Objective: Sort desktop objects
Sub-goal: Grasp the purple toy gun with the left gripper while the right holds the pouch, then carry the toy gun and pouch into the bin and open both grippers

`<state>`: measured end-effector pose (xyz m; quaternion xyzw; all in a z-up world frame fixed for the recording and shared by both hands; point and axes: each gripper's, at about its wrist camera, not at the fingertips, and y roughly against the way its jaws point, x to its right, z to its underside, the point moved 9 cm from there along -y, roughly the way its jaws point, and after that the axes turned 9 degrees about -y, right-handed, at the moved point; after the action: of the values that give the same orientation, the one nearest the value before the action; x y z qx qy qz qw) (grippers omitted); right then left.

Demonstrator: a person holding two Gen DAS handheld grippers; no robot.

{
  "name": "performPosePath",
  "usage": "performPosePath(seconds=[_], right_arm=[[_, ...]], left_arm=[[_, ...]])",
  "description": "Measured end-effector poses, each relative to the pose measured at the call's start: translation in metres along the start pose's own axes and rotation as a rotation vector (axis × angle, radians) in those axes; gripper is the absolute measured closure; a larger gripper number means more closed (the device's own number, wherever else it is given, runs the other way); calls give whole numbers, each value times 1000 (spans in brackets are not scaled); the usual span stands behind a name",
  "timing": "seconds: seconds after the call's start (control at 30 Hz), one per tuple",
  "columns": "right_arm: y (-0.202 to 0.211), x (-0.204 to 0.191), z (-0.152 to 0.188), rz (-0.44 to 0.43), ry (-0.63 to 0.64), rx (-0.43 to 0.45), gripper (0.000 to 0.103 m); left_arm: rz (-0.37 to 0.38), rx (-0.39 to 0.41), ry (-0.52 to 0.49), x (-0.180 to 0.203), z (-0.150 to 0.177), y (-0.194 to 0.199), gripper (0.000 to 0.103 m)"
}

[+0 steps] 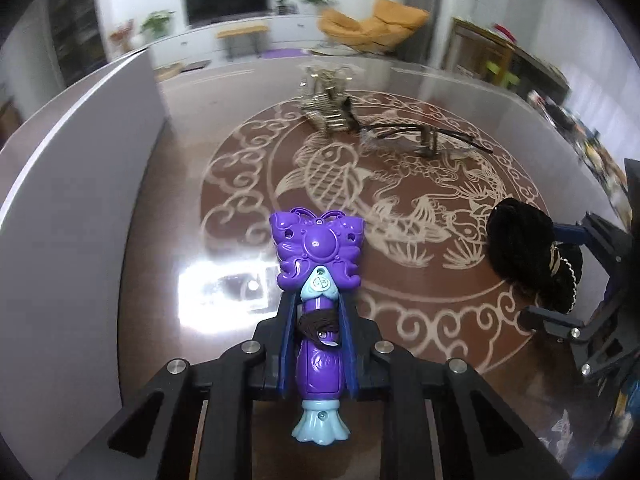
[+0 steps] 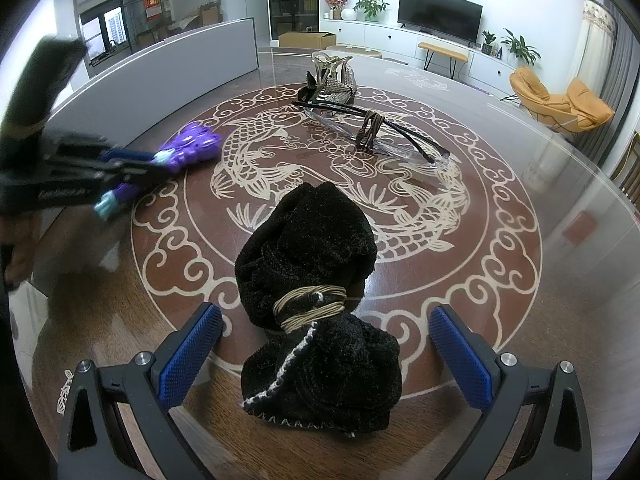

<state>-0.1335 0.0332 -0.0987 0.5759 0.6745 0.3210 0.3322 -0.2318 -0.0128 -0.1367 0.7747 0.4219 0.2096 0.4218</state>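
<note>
Now the left gripper (image 1: 318,316) is squeezed tight on the purple butterfly toy (image 1: 318,280) by its thin handle, likely to carry it to its sorting spot. Over at three o'clock, the right gripper (image 2: 326,346) waits wide open around the black cloth bundle (image 2: 316,304), not pinching it. Glasses (image 2: 372,128) lie at twelve o'clock.
</note>
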Motion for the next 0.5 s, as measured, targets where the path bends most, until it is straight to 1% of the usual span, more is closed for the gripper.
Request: performPosePath(seconds=[0.07,0.1,0.17,0.2,0.23,0.27,0.3,0.33,0.37,0.4,0.5], right_arm=[[1,0,0,0,1,0,0],[1,-1,0,-4,10,-18,0],[-2,-6,-1,-33,74,-131,0],[-1,-8,-3,-40,84,-136,2],[4,-9,-7,-49,95,-112,7],[6,-11,-8,-57,103,-103,34],[3,-13,-7,-61,120,-132,61],[5,-15,-10,-44,138,-123,70],[5,-16,-10,-21,148,-141,70],[8,-18,-11,-19,149,-138,70],[31,-38,-27,-62,128,-86,70]], left_arm=[[-5,12,54,4,14,11,82],[-3,16,72,7,20,16,82],[5,34,89,15,35,27,82],[6,44,89,21,39,31,82],[8,54,91,25,44,36,82],[12,66,96,28,48,41,82],[18,78,106,30,50,46,82],[29,91,121,33,50,53,82],[38,105,133,35,47,55,82],[45,124,144,36,46,62,82],[59,195,175,35,39,95,82]])
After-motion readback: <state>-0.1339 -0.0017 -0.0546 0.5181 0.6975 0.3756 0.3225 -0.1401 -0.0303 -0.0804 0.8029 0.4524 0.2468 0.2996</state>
